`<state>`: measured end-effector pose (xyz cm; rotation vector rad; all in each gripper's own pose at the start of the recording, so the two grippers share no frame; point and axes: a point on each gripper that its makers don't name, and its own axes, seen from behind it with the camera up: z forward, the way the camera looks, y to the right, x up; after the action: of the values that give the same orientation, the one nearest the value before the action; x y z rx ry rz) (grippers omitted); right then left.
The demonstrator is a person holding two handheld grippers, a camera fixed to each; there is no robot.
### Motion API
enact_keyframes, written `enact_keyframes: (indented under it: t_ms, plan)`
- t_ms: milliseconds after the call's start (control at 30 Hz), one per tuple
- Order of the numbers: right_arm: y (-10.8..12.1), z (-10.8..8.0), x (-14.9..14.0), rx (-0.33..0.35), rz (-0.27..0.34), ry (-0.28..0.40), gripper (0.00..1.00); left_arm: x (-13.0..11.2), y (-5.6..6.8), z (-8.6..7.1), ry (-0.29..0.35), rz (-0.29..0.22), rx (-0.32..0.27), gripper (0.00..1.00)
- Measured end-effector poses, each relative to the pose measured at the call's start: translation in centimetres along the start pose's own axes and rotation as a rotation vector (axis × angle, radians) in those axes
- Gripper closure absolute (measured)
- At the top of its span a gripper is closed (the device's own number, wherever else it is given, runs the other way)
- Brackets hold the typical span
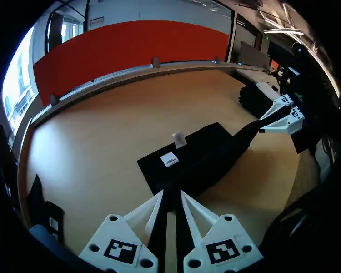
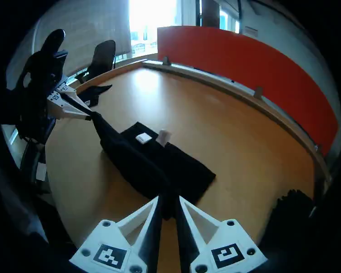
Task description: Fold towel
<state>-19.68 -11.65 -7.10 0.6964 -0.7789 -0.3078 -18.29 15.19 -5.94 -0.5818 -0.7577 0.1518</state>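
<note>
A black towel (image 1: 198, 154) lies half on the wooden table (image 1: 107, 132), with white tags (image 1: 169, 159) on top. Its near edge is lifted and stretched between both grippers. My left gripper (image 1: 171, 200) is shut on one corner of the towel. Farther off, at the right of the left gripper view, the right gripper (image 1: 263, 125) pinches the other corner. In the right gripper view my right gripper (image 2: 169, 202) is shut on the towel (image 2: 143, 164), and the left gripper (image 2: 89, 115) holds the far corner at the upper left.
A red divider panel (image 1: 129, 50) runs along the table's far edge. Dark cloth piles lie on the table (image 1: 254, 98) (image 2: 293, 211) (image 2: 94, 92). Office chairs (image 2: 102, 57) stand by the window. The table's middle (image 2: 225, 127) is bare wood.
</note>
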Motion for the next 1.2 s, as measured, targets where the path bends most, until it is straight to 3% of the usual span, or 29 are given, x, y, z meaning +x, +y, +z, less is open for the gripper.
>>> enact_keyframes:
  t_ms: [667, 1200]
  plan:
    - [2.9, 3.7, -0.6, -0.029, 0.051, -0.049, 0.82, 0.2, -2.0, 4.7, -0.025, 0.024, 0.024, 0.9]
    - [4.3, 6.0, -1.8, -0.049, 0.072, -0.1, 0.79, -1.0, -2.6, 7.5, -0.041, 0.047, 0.027, 0.9]
